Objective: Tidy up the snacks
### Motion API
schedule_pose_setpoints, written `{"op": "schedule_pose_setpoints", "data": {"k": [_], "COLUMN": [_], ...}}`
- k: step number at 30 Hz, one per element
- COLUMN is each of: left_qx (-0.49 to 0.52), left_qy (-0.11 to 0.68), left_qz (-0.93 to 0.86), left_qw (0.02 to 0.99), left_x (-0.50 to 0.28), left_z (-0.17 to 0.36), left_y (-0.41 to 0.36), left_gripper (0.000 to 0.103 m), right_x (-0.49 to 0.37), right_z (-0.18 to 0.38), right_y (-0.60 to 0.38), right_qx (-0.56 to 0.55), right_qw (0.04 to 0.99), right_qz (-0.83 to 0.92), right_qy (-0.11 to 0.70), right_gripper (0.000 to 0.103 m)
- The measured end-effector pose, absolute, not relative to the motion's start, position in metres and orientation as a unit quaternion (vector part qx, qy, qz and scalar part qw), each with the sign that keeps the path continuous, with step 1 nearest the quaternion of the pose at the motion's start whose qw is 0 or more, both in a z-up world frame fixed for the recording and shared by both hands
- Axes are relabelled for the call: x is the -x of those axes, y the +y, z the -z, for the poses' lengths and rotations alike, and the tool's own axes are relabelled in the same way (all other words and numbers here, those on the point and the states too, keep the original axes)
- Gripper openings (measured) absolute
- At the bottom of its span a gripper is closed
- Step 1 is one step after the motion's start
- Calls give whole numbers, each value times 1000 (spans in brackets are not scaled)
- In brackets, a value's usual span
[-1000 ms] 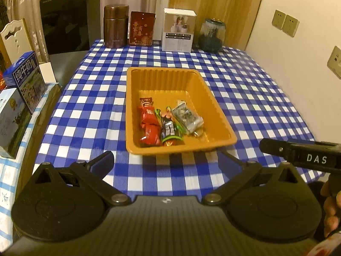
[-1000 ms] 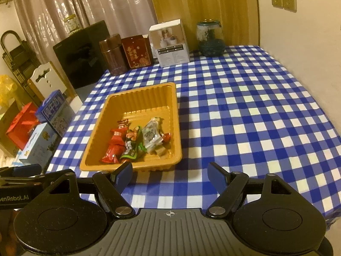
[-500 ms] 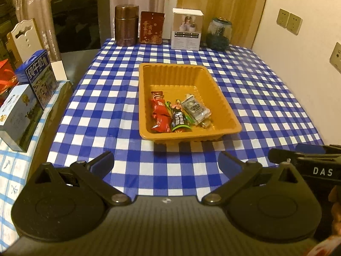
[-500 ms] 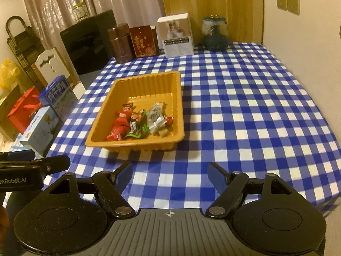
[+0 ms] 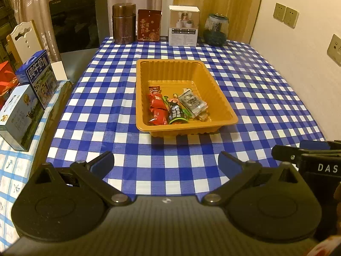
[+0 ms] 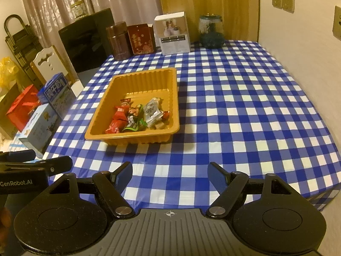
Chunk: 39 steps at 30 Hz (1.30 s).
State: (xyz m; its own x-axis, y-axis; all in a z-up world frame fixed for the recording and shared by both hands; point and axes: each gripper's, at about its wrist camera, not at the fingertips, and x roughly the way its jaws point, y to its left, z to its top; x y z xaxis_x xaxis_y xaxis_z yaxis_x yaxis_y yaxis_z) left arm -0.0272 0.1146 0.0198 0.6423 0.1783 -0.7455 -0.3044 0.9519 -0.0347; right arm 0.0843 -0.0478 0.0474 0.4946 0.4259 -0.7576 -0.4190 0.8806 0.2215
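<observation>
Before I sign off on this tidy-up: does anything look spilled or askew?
Nothing stands out. The snack packets all lie inside the orange tray, bunched at its near end, none on the checked tablecloth.

Both grippers drew back from the orange tray (image 5: 226, 106): the left gripper (image 5: 166, 162) and right gripper (image 6: 169, 173) ended farther from it, showing more checked tablecloth (image 6: 245, 106) in front
</observation>
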Motion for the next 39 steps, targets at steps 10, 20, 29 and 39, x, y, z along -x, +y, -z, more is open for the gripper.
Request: {"op": "schedule_pose_setpoints", "data": {"k": [10,20,29,39], "left_qx": [79,78,76,78], "left_qy": [401,401,402,402], "left_qz": [-133,-133,-130,-129], "left_qw": [903,903,903,903], "left_x": [27,27,27,27], "left_z": [-20,-20,-19,-19], "left_y": [114,114,113,112], "left_gripper": [103,103,103,103], "right_x": [-82,-81,-81,-81], "right_z": [-46,-46,-44,-44], "right_y": [-45,-45,-44,-43], "right_qx": [-5,-5,-4,-4], "right_qw": [864,864,863,863], "right_qz": [-246,-247,-248,-247], "right_qy": [440,439,441,441], "right_gripper": [77,77,77,77]}}
